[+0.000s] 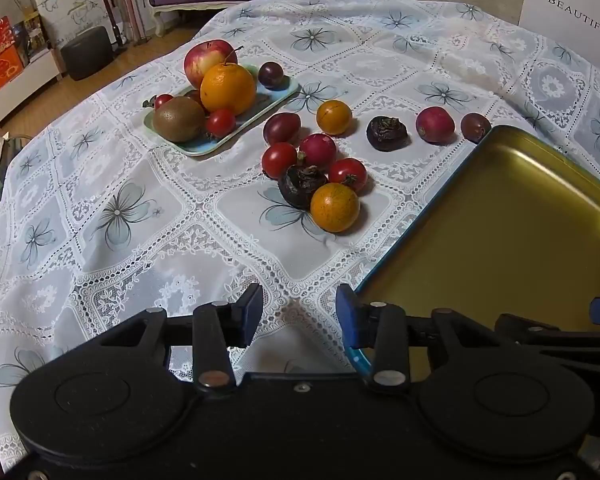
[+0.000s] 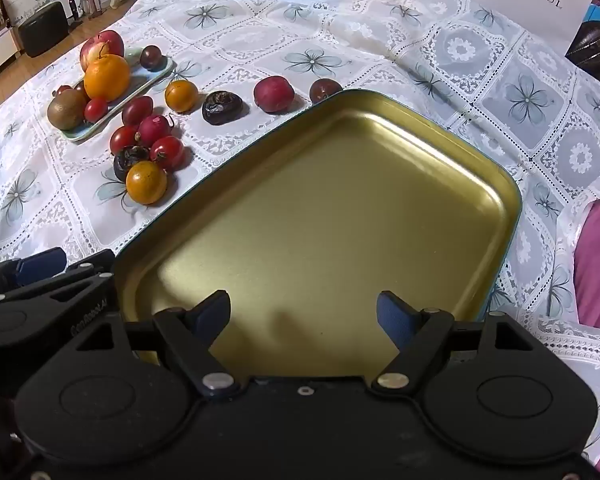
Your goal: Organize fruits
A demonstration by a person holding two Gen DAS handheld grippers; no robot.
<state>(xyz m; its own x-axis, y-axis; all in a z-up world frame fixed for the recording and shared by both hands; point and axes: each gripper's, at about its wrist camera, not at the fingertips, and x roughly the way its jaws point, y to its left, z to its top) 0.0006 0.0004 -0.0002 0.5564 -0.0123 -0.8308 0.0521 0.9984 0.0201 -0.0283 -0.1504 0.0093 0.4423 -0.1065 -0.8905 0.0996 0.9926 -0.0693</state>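
fruits [image 1: 316,172] lie mostly loose on the tablecloth [image 1: 140,216], in a cluster and a row beside the gold tray [image 2: 340,216], which holds nothing. larger fruit fills the small blue tray [image 1: 204,144]. sorting appears barely begun. left gripper [image 1: 298,316] part open, right gripper [image 2: 304,314] spread wide; neither holds anything.

Gold tray [image 1: 512,240]: in our left wrist view the right edge cuts it off.
Blue dish [image 1: 276,98]: we see its floor mostly hidden under fruit.
Small red fruit [image 2: 63,89] behind the kiwi [image 2: 66,109]: we cannot identify it.
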